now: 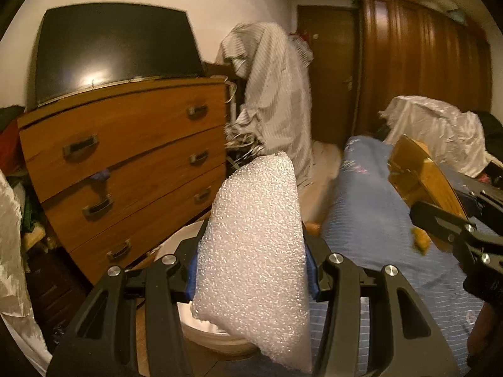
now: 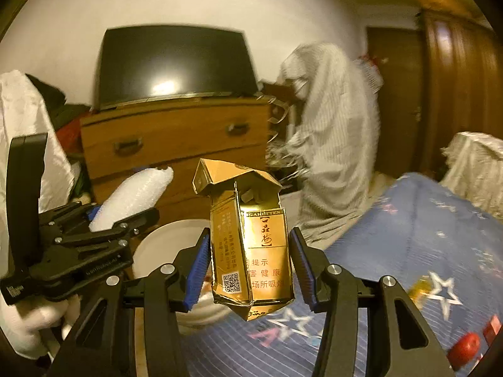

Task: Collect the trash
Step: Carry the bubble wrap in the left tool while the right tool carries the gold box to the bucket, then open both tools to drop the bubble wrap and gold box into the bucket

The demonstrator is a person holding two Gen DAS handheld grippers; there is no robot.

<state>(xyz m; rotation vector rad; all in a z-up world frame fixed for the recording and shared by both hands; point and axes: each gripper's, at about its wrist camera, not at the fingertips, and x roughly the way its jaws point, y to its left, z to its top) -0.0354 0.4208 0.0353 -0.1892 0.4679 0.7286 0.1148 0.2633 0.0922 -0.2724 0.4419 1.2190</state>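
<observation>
My left gripper (image 1: 251, 251) is shut on a white foam sheet (image 1: 254, 235) that sticks up between its blue pads. In the right wrist view the same gripper (image 2: 119, 216) shows at the left with the foam (image 2: 135, 194). A crumpled gold cigarette pack (image 2: 251, 245) with its lid flipped up is clamped in my right gripper (image 2: 250, 260). The left wrist view catches that gripper (image 1: 440, 207) and pack (image 1: 418, 176) at the right edge. A white round bin (image 2: 163, 242) stands on the floor below both grippers, and its rim (image 1: 176, 245) is partly hidden by the foam.
A wooden chest of drawers (image 1: 125, 163) with a dark TV (image 1: 113, 47) on top stands beside the bin. A cloth-draped object (image 1: 273, 94), a door and a dark wardrobe (image 1: 421, 72) fill the back. The blue bedcover (image 1: 371, 213) carries a small orange scrap (image 1: 421, 240).
</observation>
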